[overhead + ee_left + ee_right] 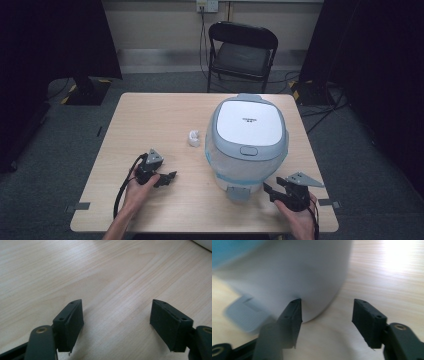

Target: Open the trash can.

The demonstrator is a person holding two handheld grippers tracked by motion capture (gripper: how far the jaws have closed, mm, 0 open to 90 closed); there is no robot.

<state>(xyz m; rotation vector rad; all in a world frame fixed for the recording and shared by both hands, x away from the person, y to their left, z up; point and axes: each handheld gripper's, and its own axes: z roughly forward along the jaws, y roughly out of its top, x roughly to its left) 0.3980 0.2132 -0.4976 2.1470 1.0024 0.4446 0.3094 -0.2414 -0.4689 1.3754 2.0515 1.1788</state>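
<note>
My right gripper stood with jaws apart and nothing between them, just beside the base of the rice cooker, which sat on the table right of centre with its lid down. My left gripper was likewise spread and empty over bare wood, well apart from the cooker. I judged the right jaws might nudge the cooker sideways if they came in crooked. The high view showed a small white piece beside the cooker; the right gripper view gave just its blurred wall.
</note>
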